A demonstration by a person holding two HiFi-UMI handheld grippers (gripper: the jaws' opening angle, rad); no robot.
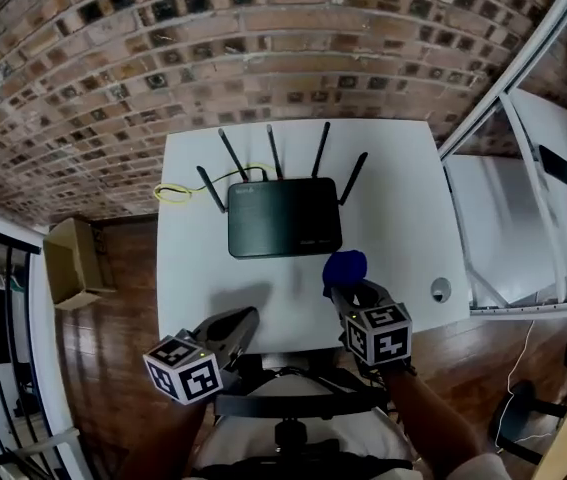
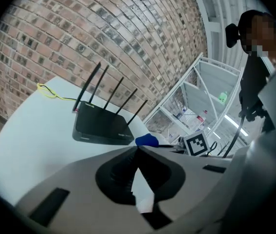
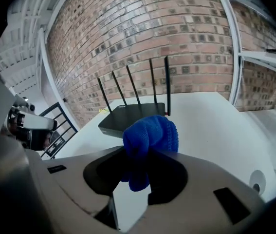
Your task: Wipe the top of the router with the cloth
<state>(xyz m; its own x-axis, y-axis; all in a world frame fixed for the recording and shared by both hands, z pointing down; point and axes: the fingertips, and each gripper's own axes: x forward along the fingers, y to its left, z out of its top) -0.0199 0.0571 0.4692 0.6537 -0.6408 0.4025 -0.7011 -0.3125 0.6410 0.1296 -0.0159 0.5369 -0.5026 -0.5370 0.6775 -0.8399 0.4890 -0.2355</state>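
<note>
Cloth (image 3: pixel 151 130) pinched in right claw (image 3: pixel 145 150), just before router (image 3: pixel 128 117), left claw (image 2: pixel 138 148) closed, empty

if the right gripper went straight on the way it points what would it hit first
Probably the router, at its near edge, and the cloth held in the right gripper would touch first. Depth is hard to judge.

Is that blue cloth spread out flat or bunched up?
Bunched up: the cloth is a rounded wad pinched between the jaws of the right gripper, not yet on the router.
</note>
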